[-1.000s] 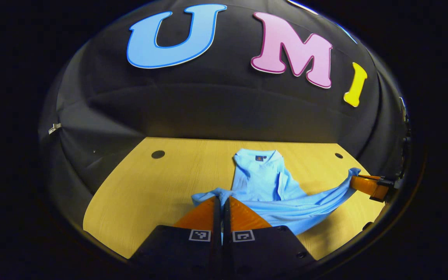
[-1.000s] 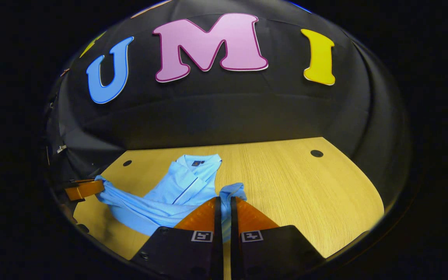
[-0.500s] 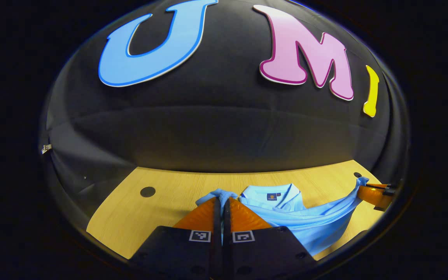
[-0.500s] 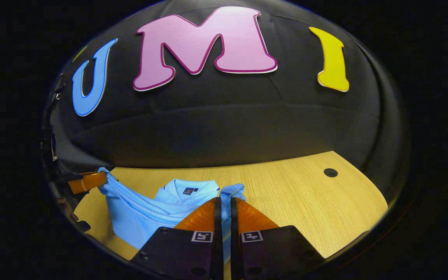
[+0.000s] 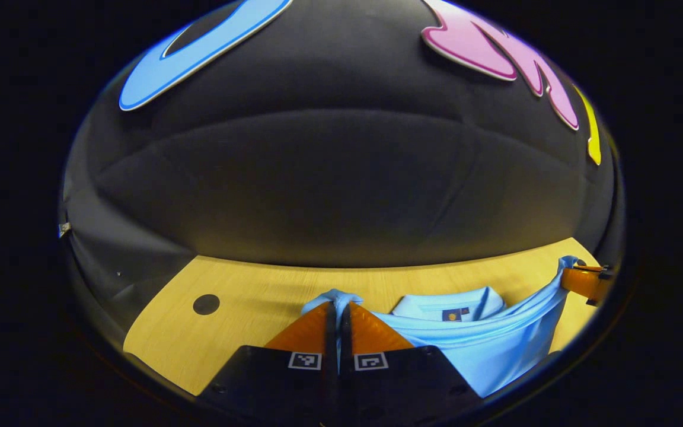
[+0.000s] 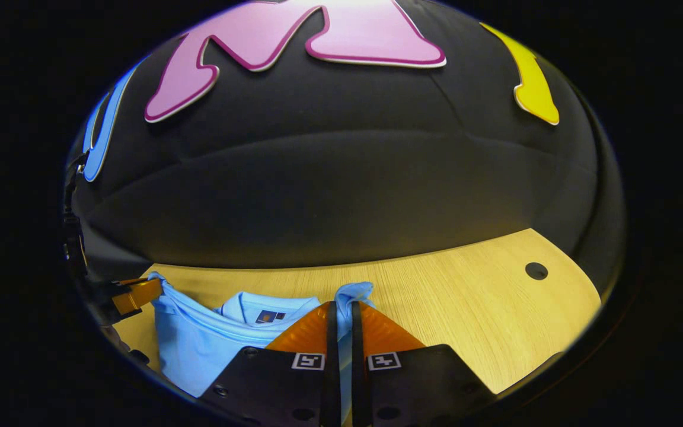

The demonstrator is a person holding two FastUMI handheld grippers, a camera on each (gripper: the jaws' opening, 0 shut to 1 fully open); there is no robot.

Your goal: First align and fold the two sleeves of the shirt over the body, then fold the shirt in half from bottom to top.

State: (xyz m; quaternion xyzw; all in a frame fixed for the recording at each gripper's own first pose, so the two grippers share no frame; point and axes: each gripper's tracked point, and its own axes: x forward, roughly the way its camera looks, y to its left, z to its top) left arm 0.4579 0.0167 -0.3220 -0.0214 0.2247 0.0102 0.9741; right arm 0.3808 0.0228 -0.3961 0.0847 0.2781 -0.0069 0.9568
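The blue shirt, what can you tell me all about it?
The shirt is light blue, soft cloth, with a collar and a small dark tag inside. It lies on the wooden table, sleeves not seen. The left gripper and right gripper each pinch a bottom corner, holding the hem stretched above the collar.

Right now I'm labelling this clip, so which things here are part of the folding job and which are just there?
Part of the job:
- shirt
- left tool, shut on the shirt's hem
- right tool, shut on the hem too

Just there:
- table
- round holes in the table
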